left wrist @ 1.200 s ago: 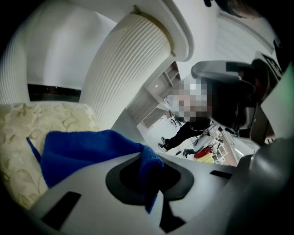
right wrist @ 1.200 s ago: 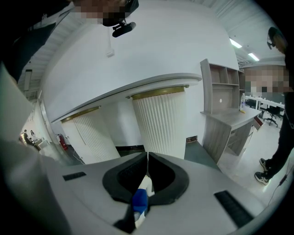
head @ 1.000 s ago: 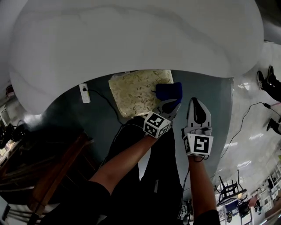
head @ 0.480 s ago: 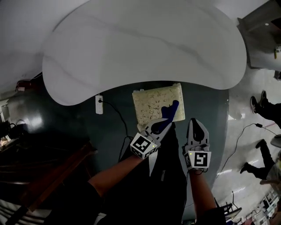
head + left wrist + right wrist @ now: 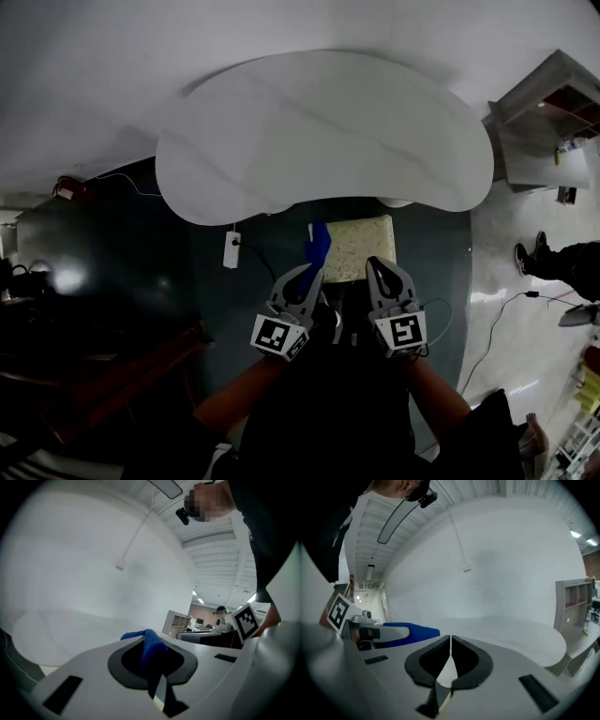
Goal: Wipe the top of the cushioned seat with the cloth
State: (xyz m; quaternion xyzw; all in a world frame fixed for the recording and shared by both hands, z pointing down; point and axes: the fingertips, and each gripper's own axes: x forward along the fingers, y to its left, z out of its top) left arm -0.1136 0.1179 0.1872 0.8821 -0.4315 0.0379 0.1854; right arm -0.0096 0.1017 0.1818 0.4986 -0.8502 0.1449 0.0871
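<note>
With the head view looking steeply down, I read the surroundings first. A white kidney-shaped surface point(image 5: 328, 131) fills the upper middle of the view. The cushioned seat point(image 5: 366, 246) stands on the dark floor point(image 5: 169, 272), its far edge at the near rim of that surface. A white power strip point(image 5: 231, 250) with its cable lies on the floor left of the seat. A shelf unit point(image 5: 544, 103) stands at the upper right, and a person's legs point(image 5: 544, 261) show at the right edge, well apart from the seat. Nothing stands between the hand-held grippers and the seat.

Both forearms rise from the bottom of the head view, side by side. The left hand-held gripper point(image 5: 310, 274) points away from me toward the seat's left edge. In its own view its jaws are clamped on the blue cloth point(image 5: 149, 648), which stands up out of them. The cloth tip lies at the seat's left edge; I cannot tell whether it touches the cushion. The right hand-held gripper point(image 5: 379, 268) reaches over the seat's near right corner. Its own view shows the jaws pressed together with nothing between them.
</note>
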